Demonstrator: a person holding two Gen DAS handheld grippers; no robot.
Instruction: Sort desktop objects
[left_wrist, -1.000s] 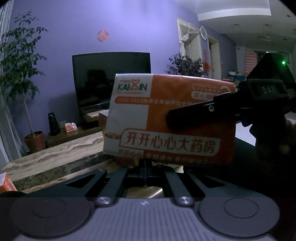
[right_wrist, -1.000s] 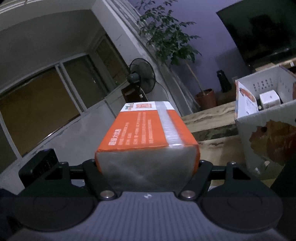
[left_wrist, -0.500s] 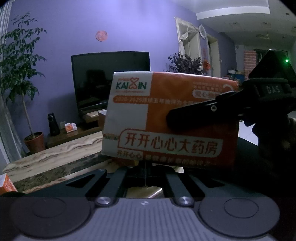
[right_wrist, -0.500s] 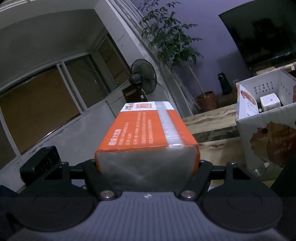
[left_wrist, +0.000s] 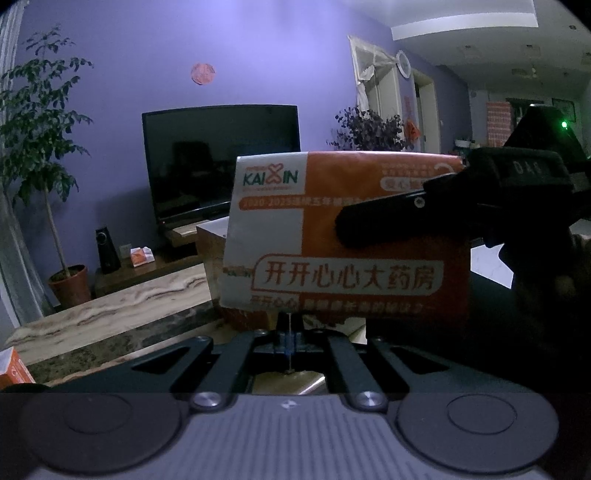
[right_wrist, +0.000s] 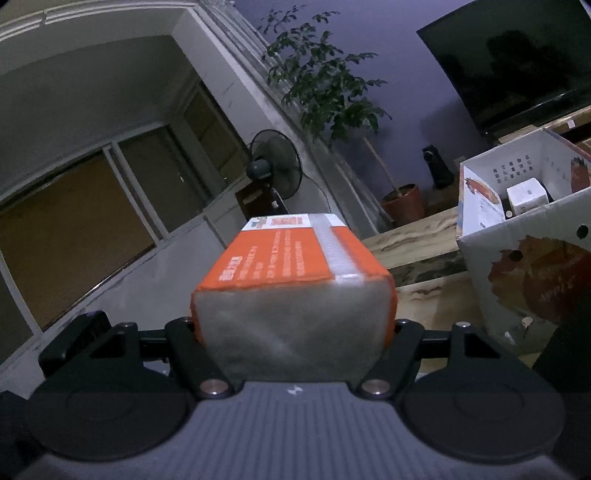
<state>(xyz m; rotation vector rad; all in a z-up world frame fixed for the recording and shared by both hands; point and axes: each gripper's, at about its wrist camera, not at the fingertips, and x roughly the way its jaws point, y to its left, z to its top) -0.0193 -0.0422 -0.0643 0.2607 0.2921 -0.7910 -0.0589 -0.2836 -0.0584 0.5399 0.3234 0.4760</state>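
Now right gripper (right_wrist: 293, 325) near level, clamping orange tissue pack (right_wrist: 295, 266); left gripper (left_wrist: 290, 341) closed, empty.

The counter (right_wrist: 413, 240) has a light top with wavy brown lines like wood. A big cardboard box (right_wrist: 524, 280) with fruit pictures sits on it. A small orange pack (left_wrist: 13, 369) lies at its edge.

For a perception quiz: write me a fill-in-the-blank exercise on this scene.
1. The right tongs are shut on an ___ and white tissue pack.
2. The cardboard box stands on the ___ of the pack in the right wrist view.
3. The television screen is ___.

Missing: orange; right; dark
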